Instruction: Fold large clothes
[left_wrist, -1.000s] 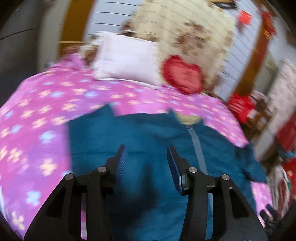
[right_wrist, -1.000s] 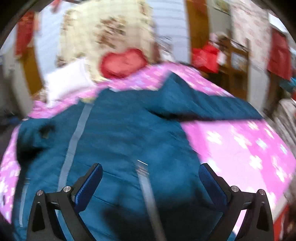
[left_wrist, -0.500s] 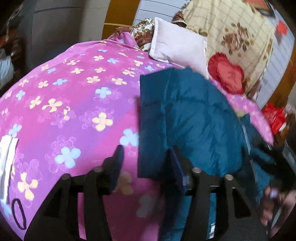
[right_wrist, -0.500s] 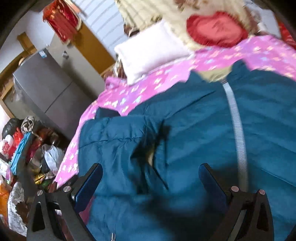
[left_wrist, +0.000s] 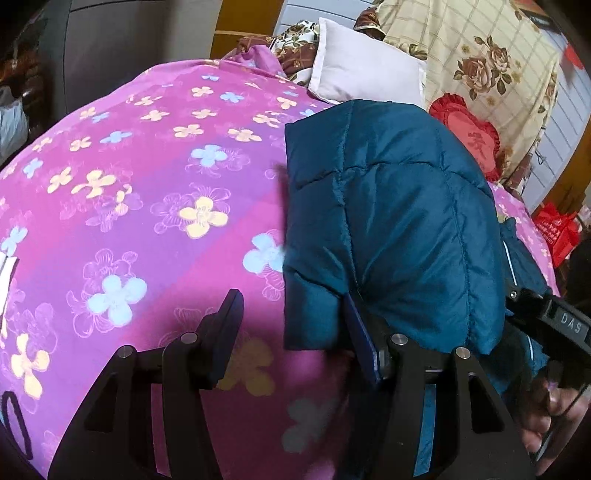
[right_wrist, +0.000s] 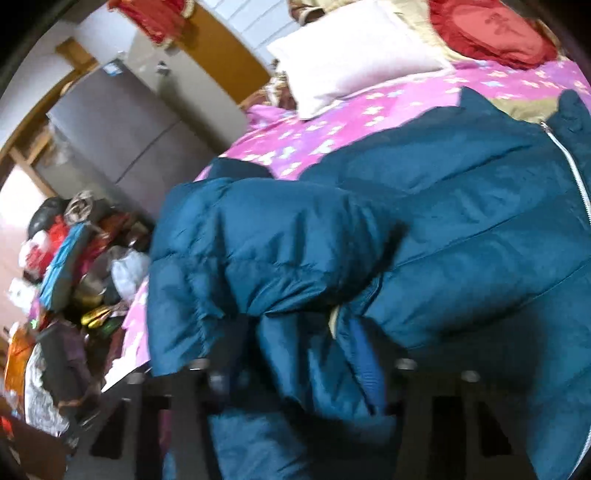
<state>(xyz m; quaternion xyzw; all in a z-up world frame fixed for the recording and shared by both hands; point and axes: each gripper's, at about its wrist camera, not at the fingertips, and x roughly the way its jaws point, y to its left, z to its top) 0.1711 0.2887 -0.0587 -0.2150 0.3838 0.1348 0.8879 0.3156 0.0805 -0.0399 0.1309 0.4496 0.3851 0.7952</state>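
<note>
A teal puffer jacket (left_wrist: 399, 221) lies on a pink flowered bedsheet (left_wrist: 155, 192), its zip (right_wrist: 576, 173) facing up. My left gripper (left_wrist: 291, 295) stands open at the jacket's left edge. The padded edge sits between the jaws against the right pad (left_wrist: 360, 339), and the left pad (left_wrist: 227, 328) hangs free over the sheet. In the right wrist view a sleeve (right_wrist: 266, 243) is folded over the body. My right gripper (right_wrist: 295, 358) is closing, with a bunched fold of the jacket filling the gap; its left finger is mostly hidden by fabric. The right tool's black body (left_wrist: 550, 321) shows in the left wrist view.
A white pillow (left_wrist: 365, 66), a red heart cushion (left_wrist: 472, 136) and a rose-patterned quilt (left_wrist: 480, 51) lie at the head of the bed. A grey cabinet (right_wrist: 122, 122) and a pile of bags and clutter (right_wrist: 74, 266) stand off the bed's left side. A hand (left_wrist: 554, 410) grips the right tool.
My left gripper dropped from over the jacket's middle to its left edge. The right gripper swept left across the jacket to the folded sleeve, and its wide jaws narrowed onto fabric.
</note>
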